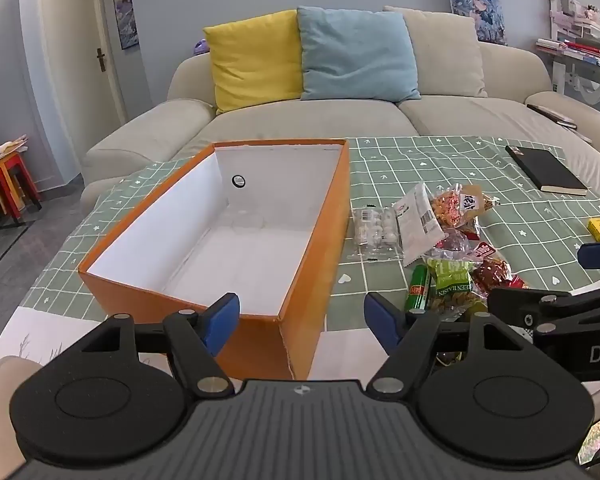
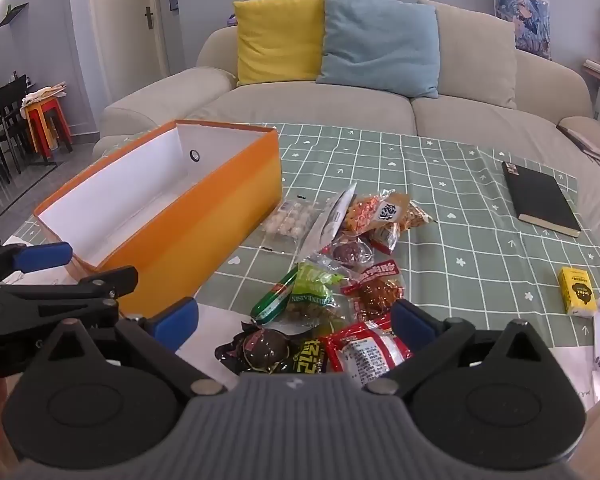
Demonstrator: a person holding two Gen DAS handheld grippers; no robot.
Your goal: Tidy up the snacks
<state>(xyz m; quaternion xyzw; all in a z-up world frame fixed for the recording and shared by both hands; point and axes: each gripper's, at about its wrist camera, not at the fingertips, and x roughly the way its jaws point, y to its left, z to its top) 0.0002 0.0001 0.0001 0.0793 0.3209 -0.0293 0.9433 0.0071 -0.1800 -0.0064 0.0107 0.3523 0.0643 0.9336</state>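
We hold both grippers wide and empty. The left gripper hovers by the orange box's near corner; the right gripper hovers over the snack pile beside it.

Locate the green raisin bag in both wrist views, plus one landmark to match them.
Left wrist: green raisin bag at lower right, in the snack pile, right of the orange box.
Right wrist: green raisin bag just below centre, right of the orange box.
Shared landmark: black notebook on the checked cloth, far right.
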